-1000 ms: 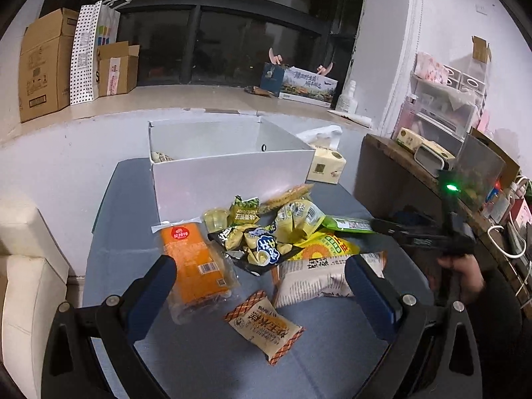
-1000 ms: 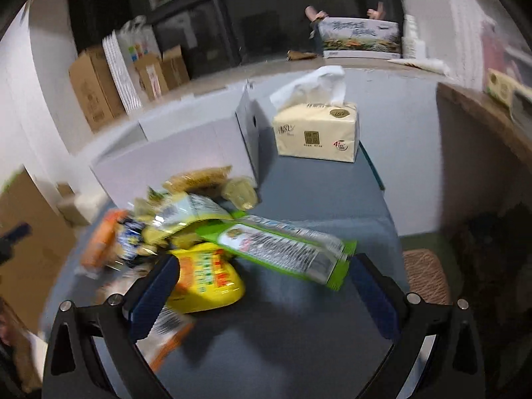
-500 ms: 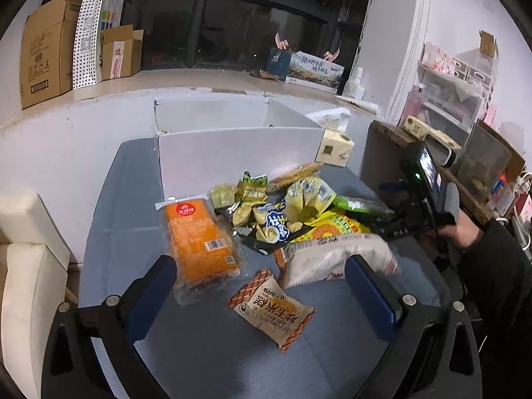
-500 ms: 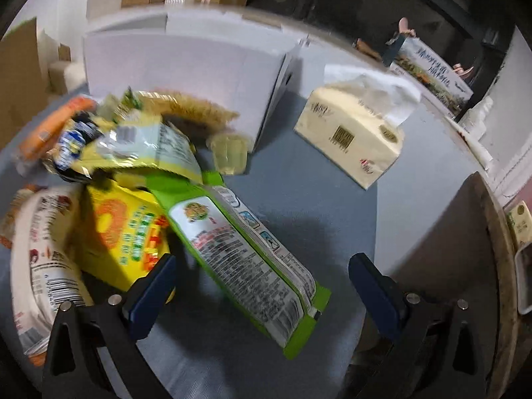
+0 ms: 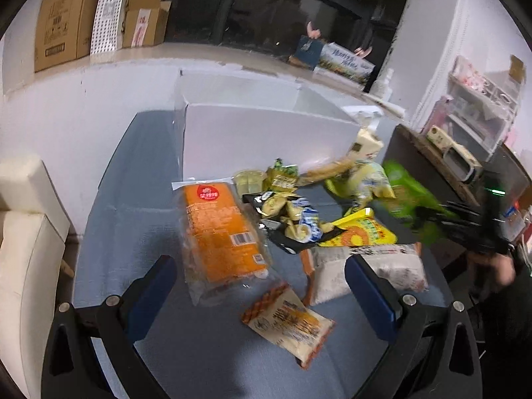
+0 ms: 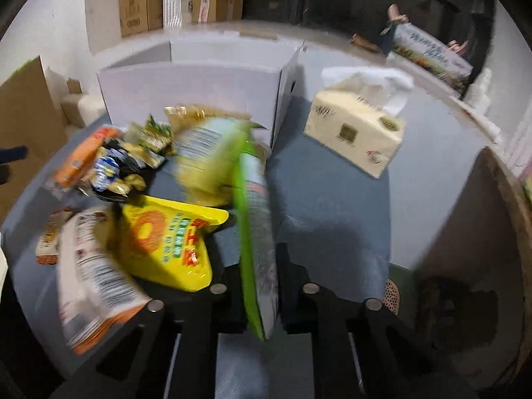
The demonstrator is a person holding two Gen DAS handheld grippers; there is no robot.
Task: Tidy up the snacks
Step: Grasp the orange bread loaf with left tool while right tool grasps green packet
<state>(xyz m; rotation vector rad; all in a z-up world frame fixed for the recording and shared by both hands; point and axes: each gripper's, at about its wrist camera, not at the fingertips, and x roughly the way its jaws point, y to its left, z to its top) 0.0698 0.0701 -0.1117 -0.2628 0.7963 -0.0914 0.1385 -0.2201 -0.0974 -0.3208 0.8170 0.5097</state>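
Note:
Snacks lie heaped on the round blue-grey table (image 5: 133,199) in front of an open white box (image 5: 266,133). My left gripper (image 5: 257,266) hangs open above the near end of an orange packet (image 5: 222,232), with a small checked pack (image 5: 289,322) and a white bag (image 5: 382,266) close by. My right gripper (image 6: 261,286) has its jaws closing tight on a long green snack packet (image 6: 256,232), which stands on edge, lifted and blurred. In the left wrist view that right gripper (image 5: 465,222) holds the green packet (image 5: 409,196) at the pile's right side. A yellow bag (image 6: 166,236) lies left of it.
A cream tissue pack (image 6: 352,133) sits on the table right of the white box (image 6: 186,86). A cream chair (image 5: 23,232) stands at the left and a wooden shelf (image 5: 432,153) at the right. Cardboard boxes (image 5: 63,16) line the window ledge.
My right gripper has shut on the green packet and tipped it up off the table. My left gripper has sunk closer to the orange packet. The white bag shifted slightly.

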